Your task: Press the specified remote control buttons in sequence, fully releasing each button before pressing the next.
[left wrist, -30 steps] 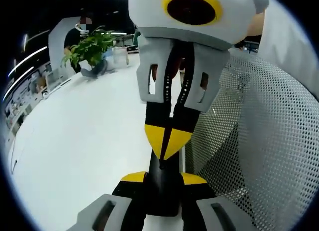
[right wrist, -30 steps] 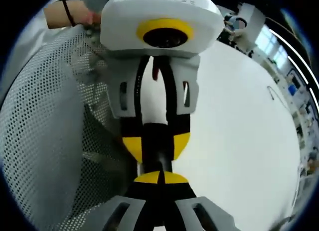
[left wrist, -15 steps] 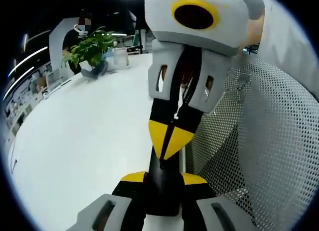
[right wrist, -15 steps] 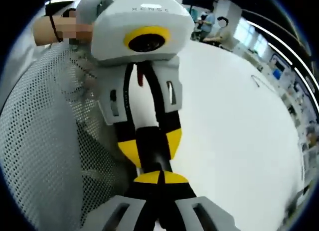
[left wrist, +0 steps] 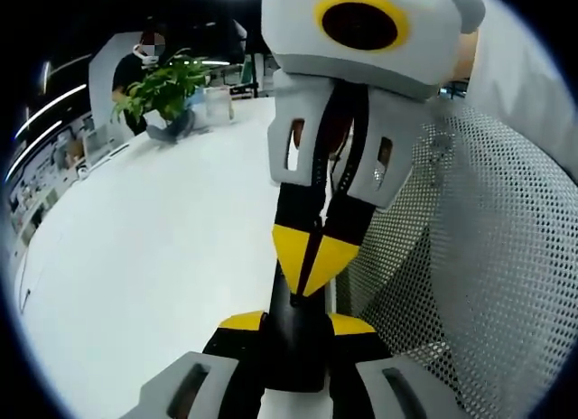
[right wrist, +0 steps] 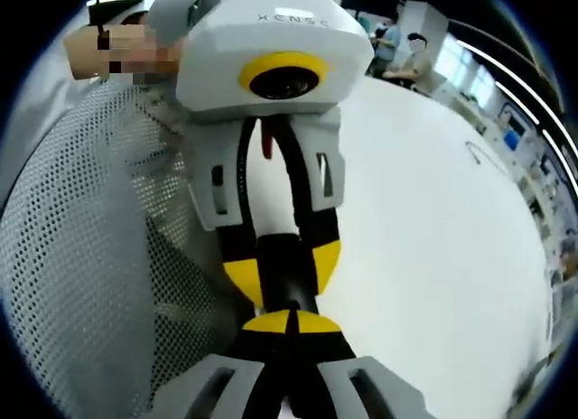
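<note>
A slim black object [left wrist: 293, 351], which looks like the remote control seen end-on, sits between the yellow-tipped jaws of my left gripper [left wrist: 296, 324]. Its buttons are hidden. My right gripper [left wrist: 312, 265] comes down from the top of the left gripper view, yellow tips pressed together into a point that meets the far end of the black object. In the right gripper view my right gripper [right wrist: 289, 322] is shut and empty at the bottom. Just beyond it, the black object [right wrist: 287, 288] is held by the left gripper [right wrist: 284, 270], whose yellow tips stand apart on either side.
Both grippers hover over a wide white table [left wrist: 163, 238] [right wrist: 433, 229]. A grey mesh chair back [left wrist: 470, 256] [right wrist: 81, 256] stands close beside them. A potted plant [left wrist: 163, 89] is at the far table edge, with a person [left wrist: 144, 58] behind it. A white sleeve [left wrist: 533, 76] shows.
The two grippers stay tip to tip. The right gripper has shifted slightly, and both views have swayed a little with the hands.
</note>
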A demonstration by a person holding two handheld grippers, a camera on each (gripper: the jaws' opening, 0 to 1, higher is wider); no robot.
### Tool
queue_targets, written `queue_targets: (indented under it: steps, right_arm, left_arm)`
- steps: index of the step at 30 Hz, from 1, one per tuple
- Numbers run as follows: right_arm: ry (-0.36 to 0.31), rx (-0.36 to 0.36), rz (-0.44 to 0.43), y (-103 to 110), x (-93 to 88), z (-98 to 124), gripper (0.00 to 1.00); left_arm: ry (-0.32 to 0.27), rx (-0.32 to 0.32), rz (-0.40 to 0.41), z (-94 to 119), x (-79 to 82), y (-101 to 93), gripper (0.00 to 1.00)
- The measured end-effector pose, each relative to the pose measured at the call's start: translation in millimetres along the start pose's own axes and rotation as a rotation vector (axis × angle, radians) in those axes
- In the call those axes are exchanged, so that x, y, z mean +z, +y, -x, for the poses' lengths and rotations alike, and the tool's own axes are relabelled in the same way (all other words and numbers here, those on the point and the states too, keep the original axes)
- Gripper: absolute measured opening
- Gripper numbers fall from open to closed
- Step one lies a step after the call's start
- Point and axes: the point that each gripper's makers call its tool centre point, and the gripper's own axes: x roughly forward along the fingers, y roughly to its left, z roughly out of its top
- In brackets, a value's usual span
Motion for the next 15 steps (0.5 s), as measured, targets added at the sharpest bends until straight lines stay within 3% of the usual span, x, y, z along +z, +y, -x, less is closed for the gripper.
queue_targets:
  steps: [15]
  right_arm:
    - [0.041,0.034,-0.064,-1.3,0.1,-1.6,0.0]
  left_arm:
    - [0.002,0.002,0.001,-0.1,0.2,-0.4,0.24]
